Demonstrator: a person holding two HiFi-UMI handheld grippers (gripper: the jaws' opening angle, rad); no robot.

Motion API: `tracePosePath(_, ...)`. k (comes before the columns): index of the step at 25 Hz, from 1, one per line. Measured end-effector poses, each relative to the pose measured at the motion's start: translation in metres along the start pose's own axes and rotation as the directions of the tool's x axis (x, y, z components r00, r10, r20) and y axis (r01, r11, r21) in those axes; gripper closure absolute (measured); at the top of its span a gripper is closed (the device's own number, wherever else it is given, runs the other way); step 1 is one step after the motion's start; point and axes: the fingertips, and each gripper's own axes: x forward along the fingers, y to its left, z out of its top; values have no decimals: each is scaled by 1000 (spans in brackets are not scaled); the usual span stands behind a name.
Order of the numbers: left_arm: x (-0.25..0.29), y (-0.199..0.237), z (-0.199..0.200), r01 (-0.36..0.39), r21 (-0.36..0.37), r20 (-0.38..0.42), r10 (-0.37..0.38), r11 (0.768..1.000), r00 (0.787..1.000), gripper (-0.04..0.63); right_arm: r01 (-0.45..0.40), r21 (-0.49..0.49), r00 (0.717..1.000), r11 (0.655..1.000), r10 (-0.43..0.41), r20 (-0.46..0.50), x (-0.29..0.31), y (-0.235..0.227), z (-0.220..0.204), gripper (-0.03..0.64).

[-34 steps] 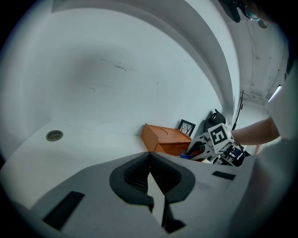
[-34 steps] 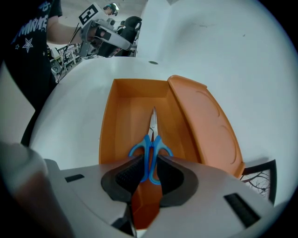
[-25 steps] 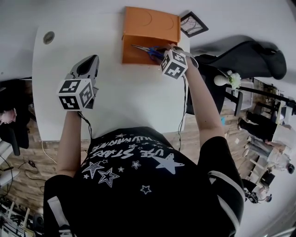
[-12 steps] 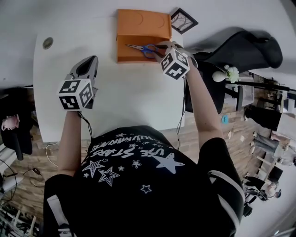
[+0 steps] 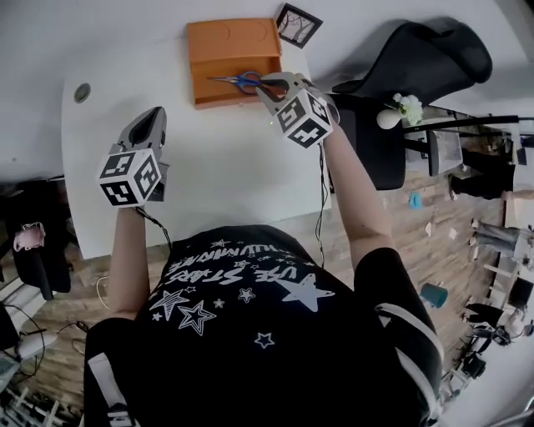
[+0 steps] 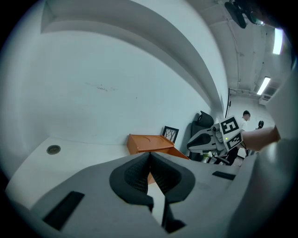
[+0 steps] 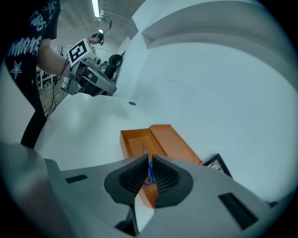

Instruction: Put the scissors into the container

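"Orange container (image 5: 194, 67) sits at the far edge of your white table (image 5: 225, 175), its flat lid (image 5: 234, 37) lying open behind the tray (image 5: 213, 93). A small picture frame (image 5: 298, 25) is just beside its far right corner."

"Yes, and your right gripper (image 5: 267, 83) is at the tray's right end, jaws pinched to a narrow slot on the blue handle loop of the scissors (image 5: 236, 80)."

"You have the blades pointing left over the open tray. Whether they touch its floor, I cannot tell."

"Your left gripper (image 5: 150, 121) hangs over the table, well apart from the container, to its near left. Its jaws are closed tip to tip, with nothing between them."
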Motion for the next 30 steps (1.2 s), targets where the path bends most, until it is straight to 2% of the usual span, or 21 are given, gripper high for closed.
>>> tracePosePath(5,-10,-20,-8,10,9,8,-10,1000,1000,577,53,62,998,997,-55,33,-23,5,1,565)
tracePosePath(8,-20,-33,-14,13,11,12,-13,1000,1000,577,101,130,993,986,-109,53,-37,5,0,568)
tracePosePath(11,-26,-43,-21,13,11,10,-13,1000,1000,577,122,236,985,964,-148,93,-52,7,0,568)
tracePosePath(16,-48,-59,-33,9,9,20,-9,1000,1000,577,97,383,969,918,-175,173,-81,31,5,569)
tracePosePath(30,-111,-118,-77,15,14,38,-15,1000,999,577,68,410,968,909,-160,194,-145,113,-15,569)
